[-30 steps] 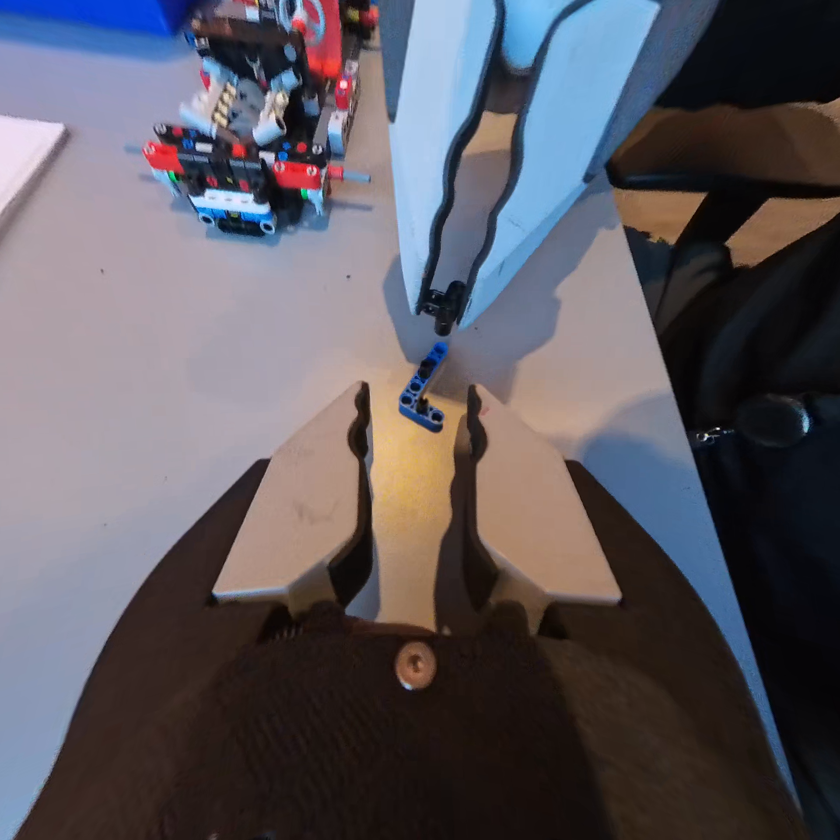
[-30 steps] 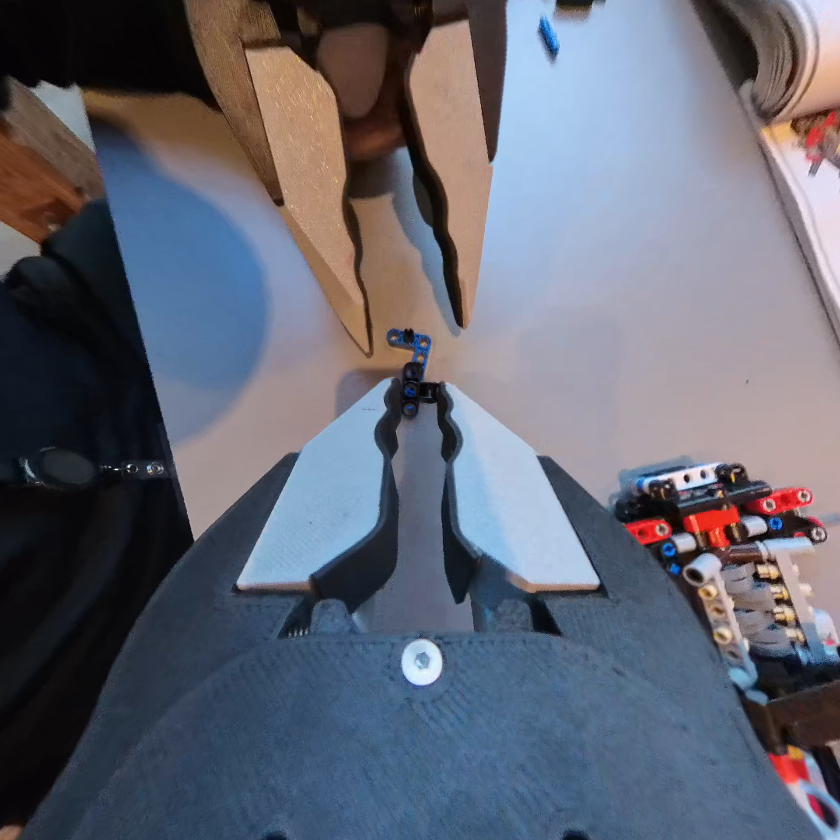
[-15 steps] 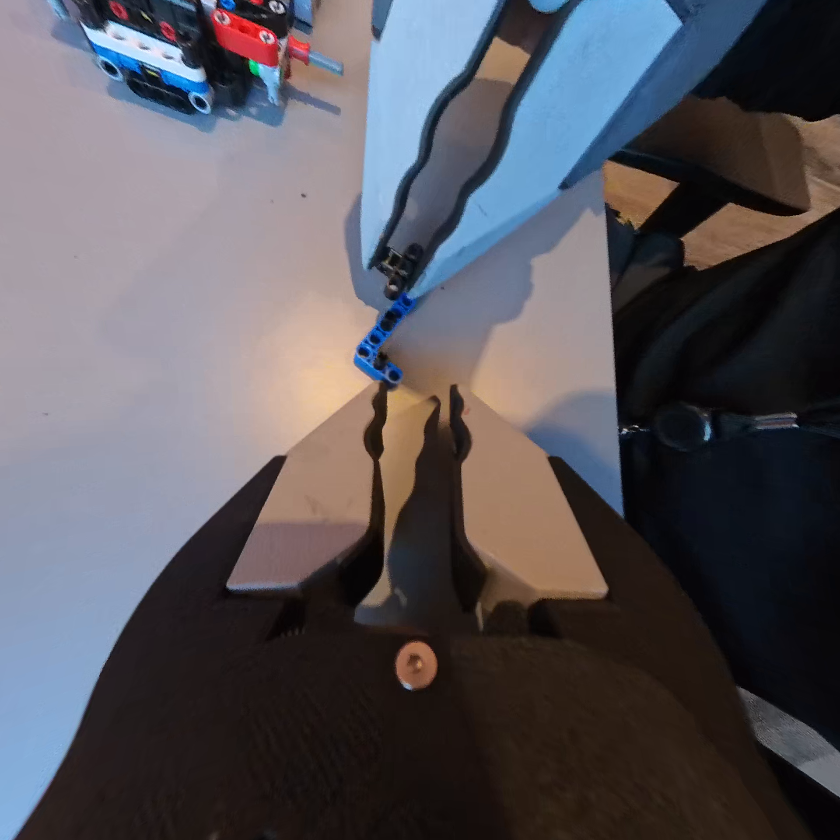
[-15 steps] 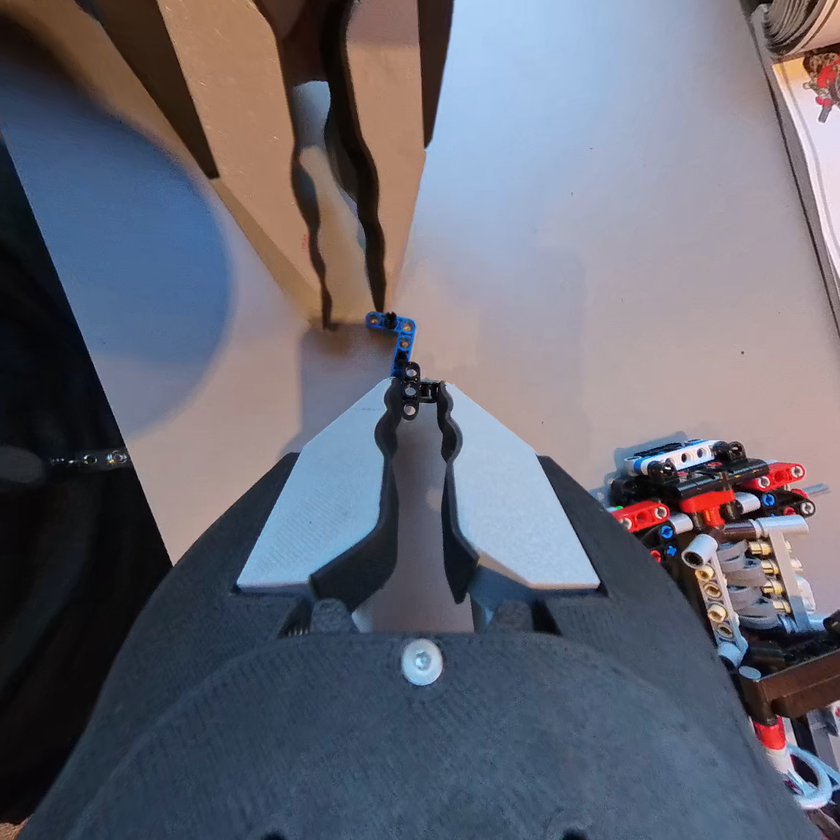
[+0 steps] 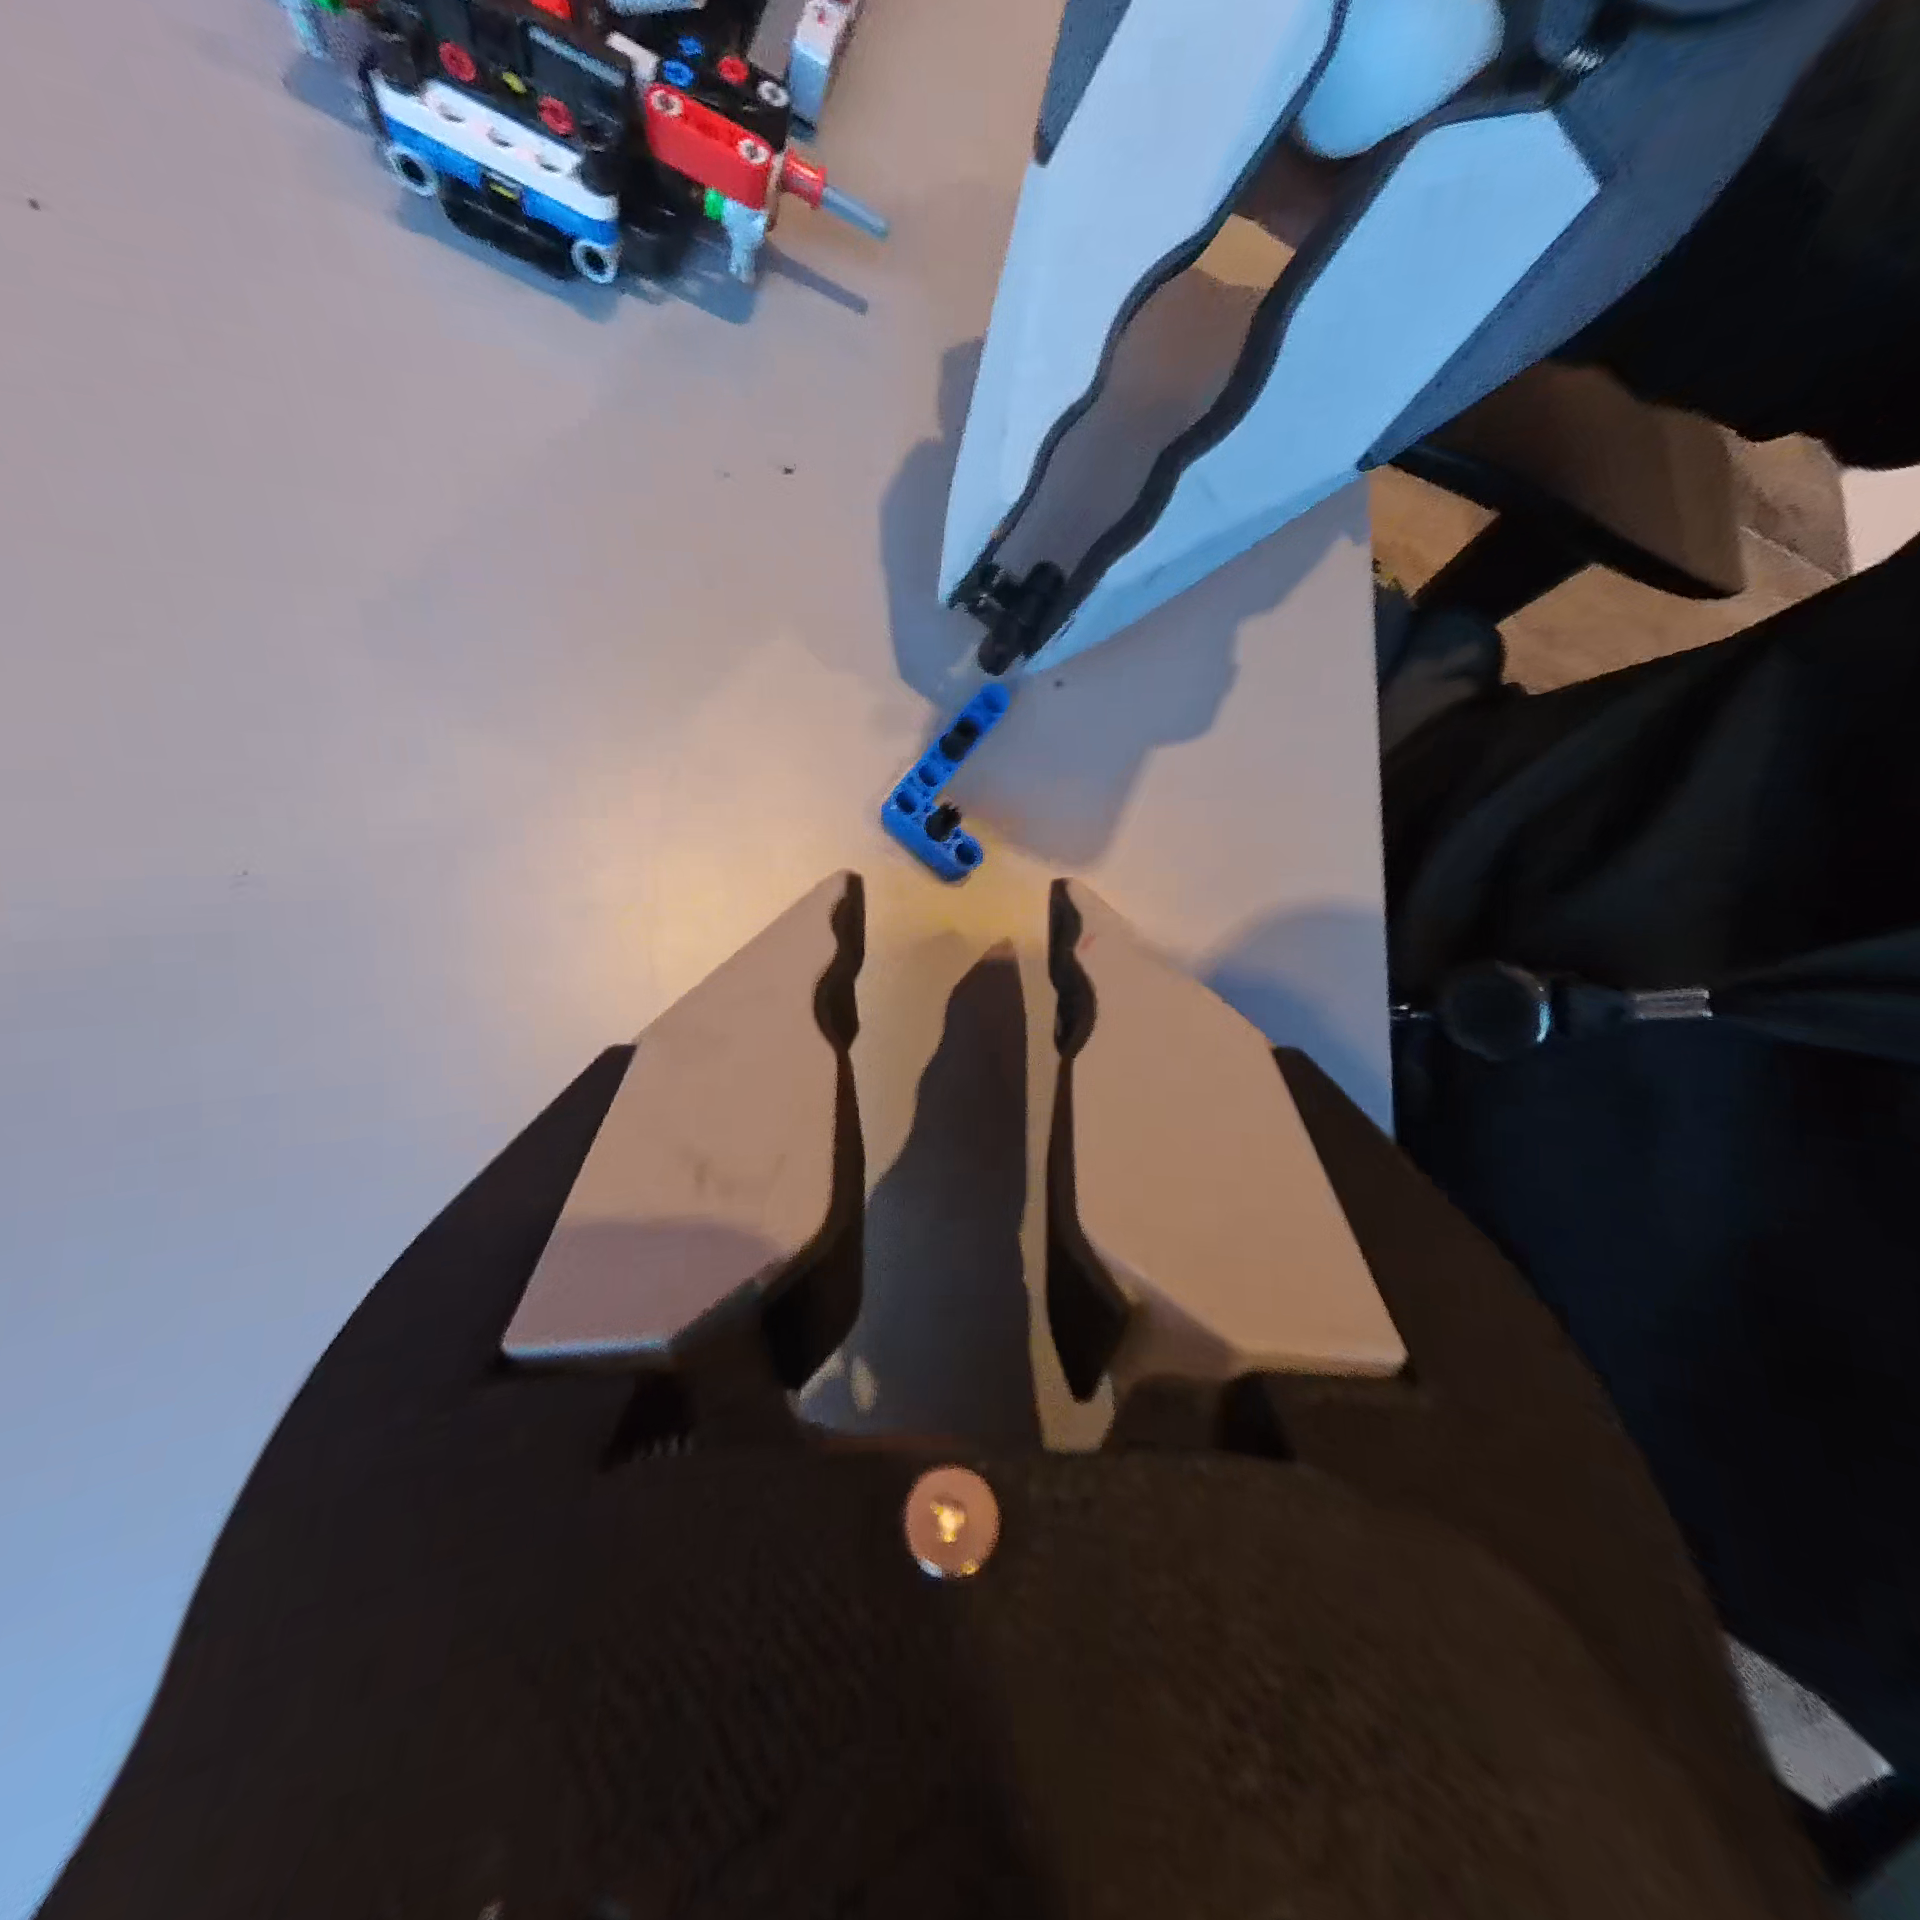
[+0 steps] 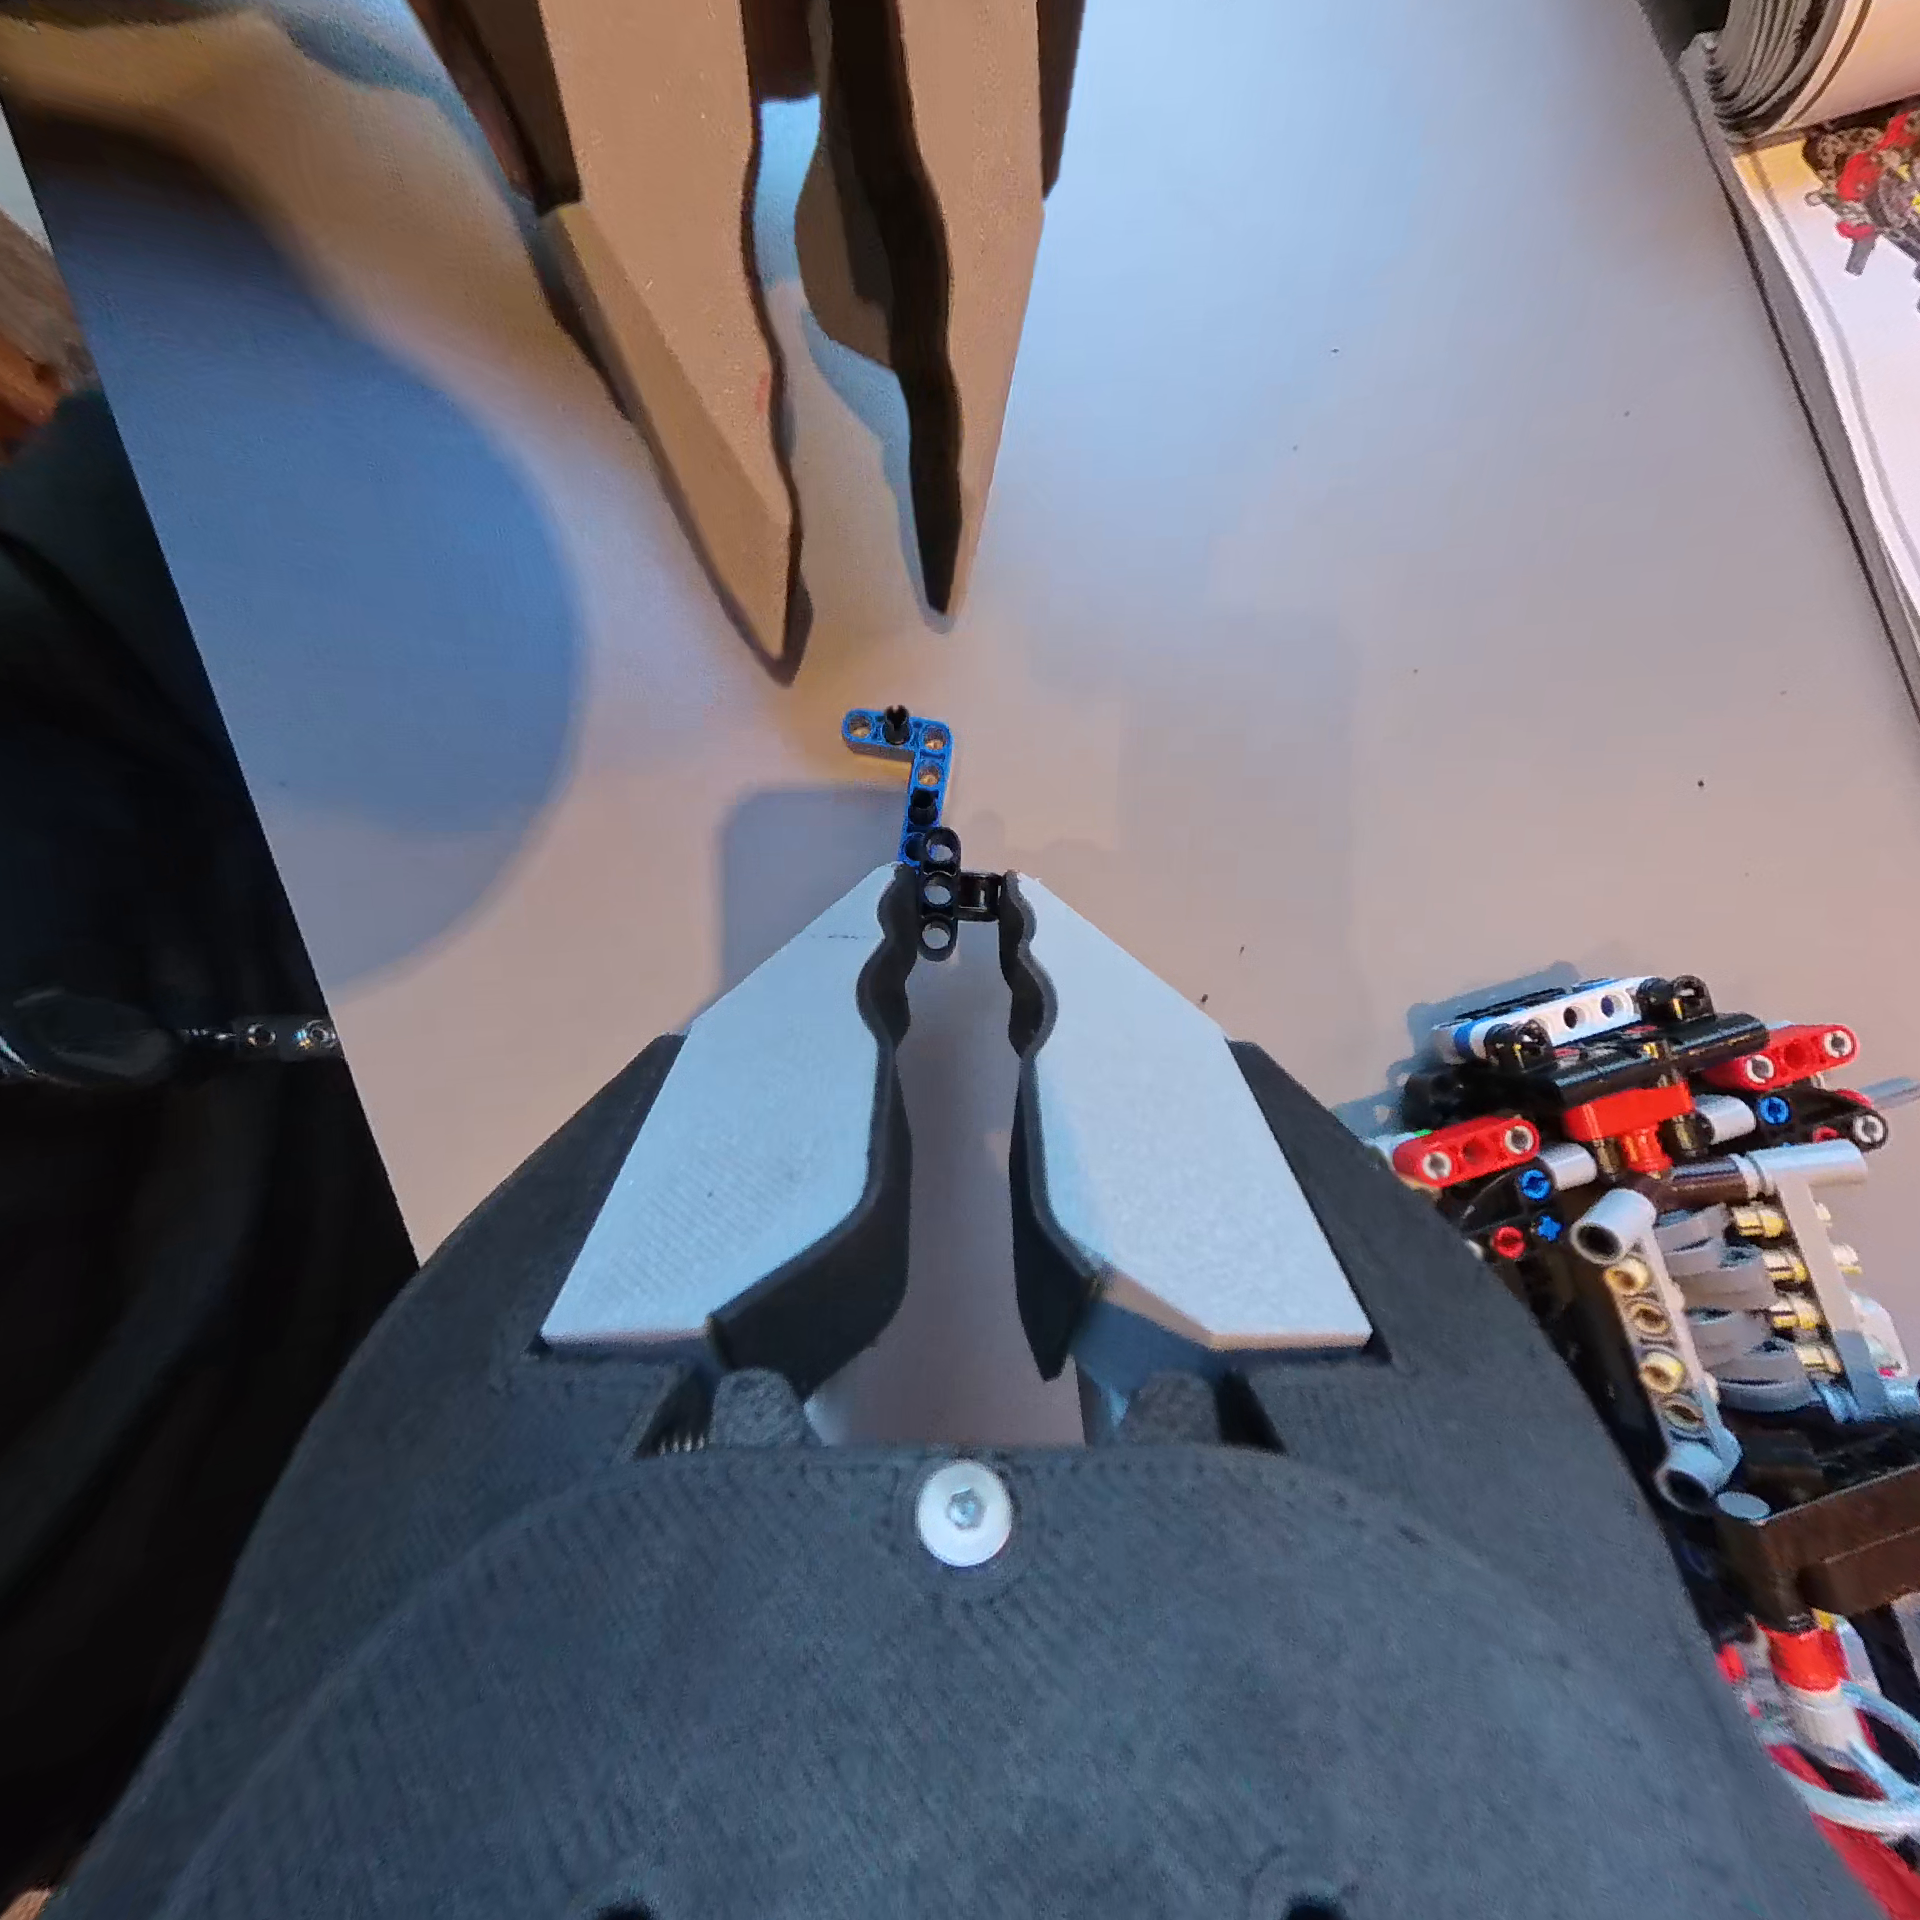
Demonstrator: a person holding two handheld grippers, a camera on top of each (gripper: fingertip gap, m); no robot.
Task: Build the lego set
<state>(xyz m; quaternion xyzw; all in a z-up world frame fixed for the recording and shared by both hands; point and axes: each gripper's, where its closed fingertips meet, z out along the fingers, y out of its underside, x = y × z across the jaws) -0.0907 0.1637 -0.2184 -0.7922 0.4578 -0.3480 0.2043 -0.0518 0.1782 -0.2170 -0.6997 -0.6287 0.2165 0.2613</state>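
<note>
Joining looks like the step in hand: the right gripper (image 6: 964,902) is clamped on a small black connector (image 6: 941,902) at its tips, and that piece sits just at the free end of a blue L-shaped beam (image 6: 920,769) lying flat on the grey table (image 6: 1351,520). Whether connector and beam already touch I cannot tell; in the left wrist view a sliver of table seems to show between the connector (image 5: 1013,613) and the beam (image 5: 940,784). The left gripper (image 5: 951,904) holds nothing, its jaws a narrow gap apart, its tips just near of the beam's short leg, where a black pin (image 5: 943,821) stands up. My guess is that the next move calls for the left gripper to steady the beam, since a light piece like this would likely skid on the smooth top as the connector is pressed on, and the holes must line up. The half-built model (image 6: 1621,1164), black, red, white and grey, stands well apart to the right in the right wrist view. A printed booklet (image 6: 1860,260) lies at the far right edge, and dark clothing fills the space beyond the table's edge.
</note>
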